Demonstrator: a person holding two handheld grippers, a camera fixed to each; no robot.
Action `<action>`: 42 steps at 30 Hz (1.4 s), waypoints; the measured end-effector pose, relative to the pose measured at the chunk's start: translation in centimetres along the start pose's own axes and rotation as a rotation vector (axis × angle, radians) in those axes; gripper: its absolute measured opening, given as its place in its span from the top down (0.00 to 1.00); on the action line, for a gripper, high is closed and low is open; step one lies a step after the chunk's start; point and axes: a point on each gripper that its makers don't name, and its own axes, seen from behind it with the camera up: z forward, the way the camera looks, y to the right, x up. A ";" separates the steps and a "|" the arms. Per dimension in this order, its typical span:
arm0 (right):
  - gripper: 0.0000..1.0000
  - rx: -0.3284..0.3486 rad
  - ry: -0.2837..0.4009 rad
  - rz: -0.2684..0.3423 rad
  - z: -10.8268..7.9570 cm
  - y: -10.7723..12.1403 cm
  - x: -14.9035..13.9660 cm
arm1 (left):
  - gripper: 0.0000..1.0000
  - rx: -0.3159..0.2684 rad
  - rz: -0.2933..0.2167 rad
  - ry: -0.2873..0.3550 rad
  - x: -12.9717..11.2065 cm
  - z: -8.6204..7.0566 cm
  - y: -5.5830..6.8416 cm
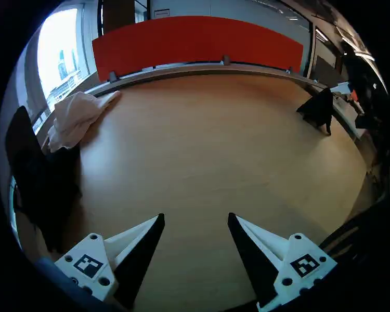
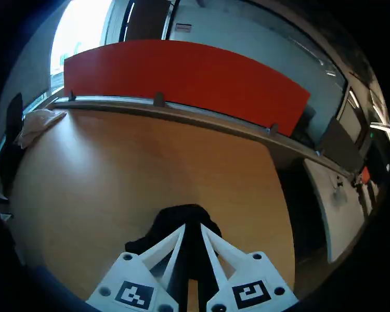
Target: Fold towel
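The right gripper point(image 2: 192, 229) has its fingers drawn close together, with only a narrow slot between the tips. That slot is packed with the dark fabric of a black towel point(image 2: 166, 219), so the fingers are clamped on it. The towel bunches up around and beyond the tips and spreads a little to the left on the wooden surface point(image 2: 143, 166), near the surface's right edge. The left gripper point(image 1: 195, 221) has its fingers spread wide apart with nothing between them, and bare wood of the surface point(image 1: 205, 145) shows through the gap. Farther out in the left gripper view, a dark bunch point(image 1: 317, 108) stands up from the surface near its right edge; whether it is the same black towel cannot be told. At the far left corner of the surface lies a crumpled white cloth point(image 1: 73, 119), which also appears small at the left in the right gripper view point(image 2: 36, 125). Just in front of it, at the left edge, is a dark shape point(image 1: 39, 177) too dim to make out. A red panel point(image 1: 195, 41) runs along the back edge of the surface point(image 2: 184, 78), and a bright window point(image 1: 57, 57) stands behind the white cloth.
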 end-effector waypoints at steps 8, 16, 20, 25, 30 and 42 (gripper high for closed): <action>0.94 0.005 -0.029 0.049 0.4 1.0 -4.0 | 0.10 -0.001 0.002 -0.002 0.0 -0.1 0.3; 0.91 0.008 -0.047 0.066 0.5 1.3 -5.9 | 0.10 -0.003 0.015 -0.005 0.1 -0.2 0.6; 0.91 0.005 -0.047 0.066 0.6 1.5 -6.1 | 0.10 -0.004 0.018 -0.001 0.3 -0.3 0.7; 0.83 0.004 -0.046 0.068 0.7 1.5 -6.1 | 0.10 -0.003 0.021 0.003 0.6 -0.4 0.9; 0.53 0.005 -0.049 0.075 0.6 1.2 -6.3 | 0.10 -0.002 0.024 0.005 0.7 -0.4 1.0; 0.02 -0.007 -0.034 0.125 -0.1 1.0 -6.9 | 0.10 -0.004 0.031 0.010 1.2 -0.3 1.2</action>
